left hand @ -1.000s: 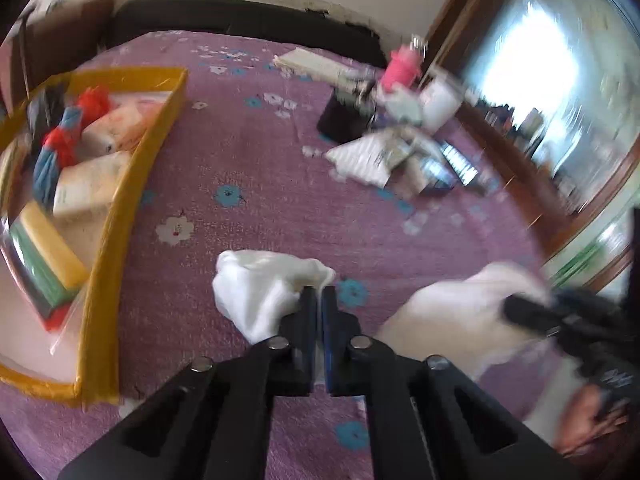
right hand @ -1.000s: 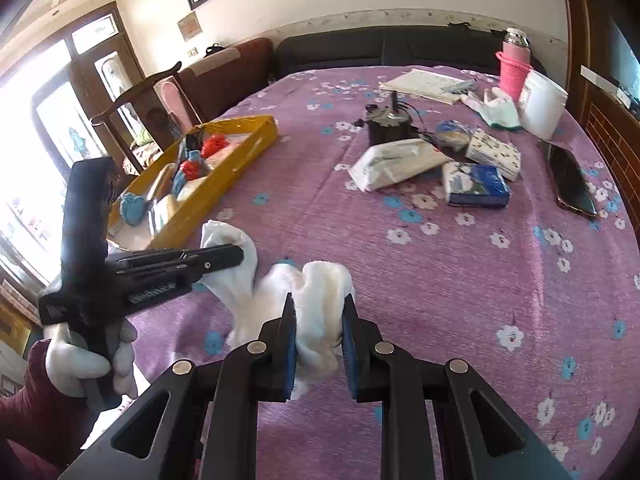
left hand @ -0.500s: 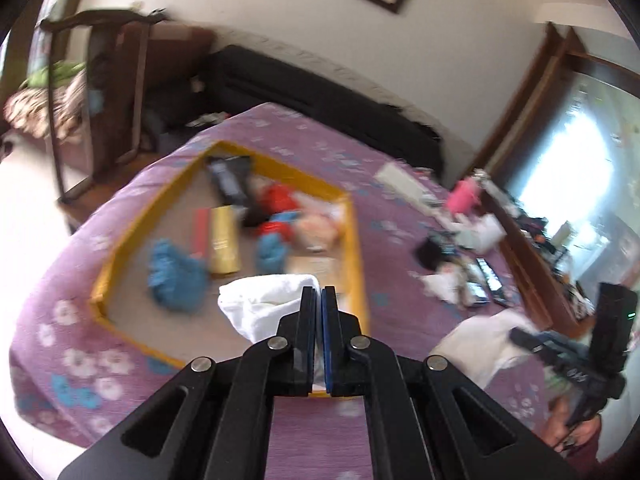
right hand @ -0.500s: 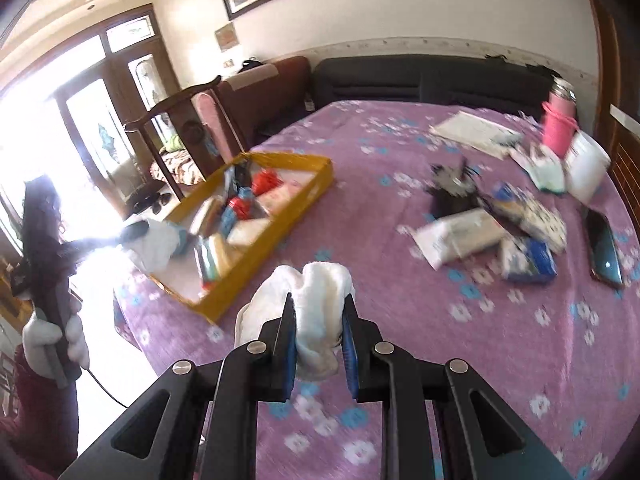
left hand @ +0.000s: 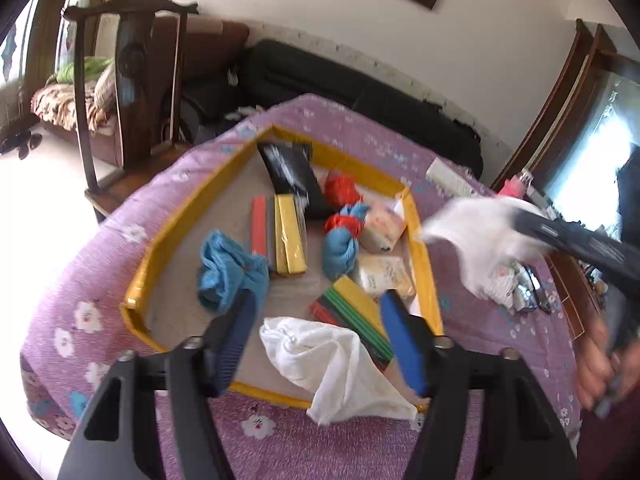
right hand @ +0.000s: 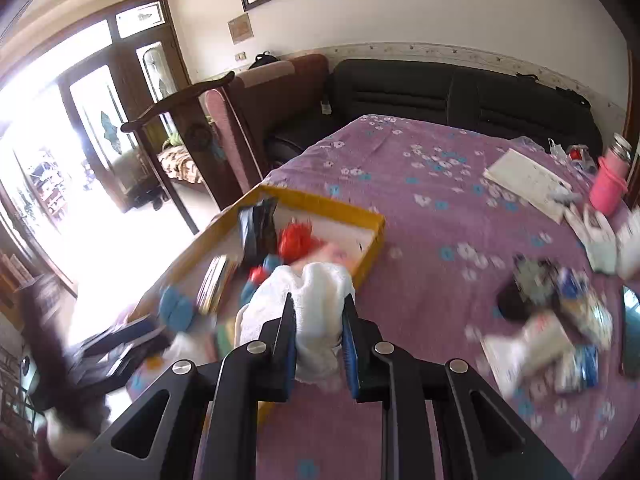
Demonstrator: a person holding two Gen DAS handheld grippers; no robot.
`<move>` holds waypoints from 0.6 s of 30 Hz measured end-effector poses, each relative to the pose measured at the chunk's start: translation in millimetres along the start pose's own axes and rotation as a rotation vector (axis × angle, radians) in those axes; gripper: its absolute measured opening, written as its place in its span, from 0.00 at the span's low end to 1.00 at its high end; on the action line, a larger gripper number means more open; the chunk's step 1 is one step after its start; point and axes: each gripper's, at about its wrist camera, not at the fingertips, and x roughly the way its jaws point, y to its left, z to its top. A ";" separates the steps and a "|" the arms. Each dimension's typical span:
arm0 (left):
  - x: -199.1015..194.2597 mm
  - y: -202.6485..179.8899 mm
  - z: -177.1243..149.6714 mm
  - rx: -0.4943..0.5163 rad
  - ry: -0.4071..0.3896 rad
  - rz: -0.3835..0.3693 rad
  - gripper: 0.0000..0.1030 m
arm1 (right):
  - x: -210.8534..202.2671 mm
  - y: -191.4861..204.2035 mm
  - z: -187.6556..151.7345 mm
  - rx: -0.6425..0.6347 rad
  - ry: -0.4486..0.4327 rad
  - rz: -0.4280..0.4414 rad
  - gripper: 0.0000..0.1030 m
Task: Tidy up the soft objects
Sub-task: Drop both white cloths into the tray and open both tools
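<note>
My left gripper [left hand: 320, 340] is open above the near end of the yellow tray [left hand: 140, 280]. A white cloth [left hand: 332, 364] lies loose between its fingers, draped over the tray's near rim. My right gripper [right hand: 318, 336] is shut on a second white cloth [right hand: 308, 300] and holds it over the tray's right side; it shows blurred in the left wrist view [left hand: 480, 240]. The tray [right hand: 360, 216] holds a blue cloth [left hand: 228, 272], blue and red yarn [left hand: 342, 240], packets and coloured sponges.
The tray sits on a purple flowered tablecloth [right hand: 440, 184]. Tissue packs, a phone and a dark object [right hand: 552, 312] lie at the right. A pink bottle [right hand: 608, 184] and a paper pad stand further back. A wooden chair [left hand: 128, 80] stands beyond the table's left edge.
My left gripper has opened and let go of its white cloth at the tray's near end. My right gripper has carried its cloth left, over the tray.
</note>
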 end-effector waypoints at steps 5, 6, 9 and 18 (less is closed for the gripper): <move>-24.8 9.1 -2.4 -0.012 -0.035 -0.013 0.68 | 63.3 6.4 44.3 0.023 0.017 -0.061 0.20; -26.8 10.5 -2.7 -0.015 -0.035 -0.014 0.68 | 71.9 5.6 49.1 0.030 0.022 -0.068 0.20; -34.6 16.6 -5.4 -0.029 -0.035 -0.014 0.68 | 106.4 2.3 63.1 0.065 0.052 -0.095 0.20; -40.9 15.7 -8.0 -0.052 -0.037 -0.013 0.77 | 158.4 -29.0 64.4 0.189 0.184 -0.140 0.26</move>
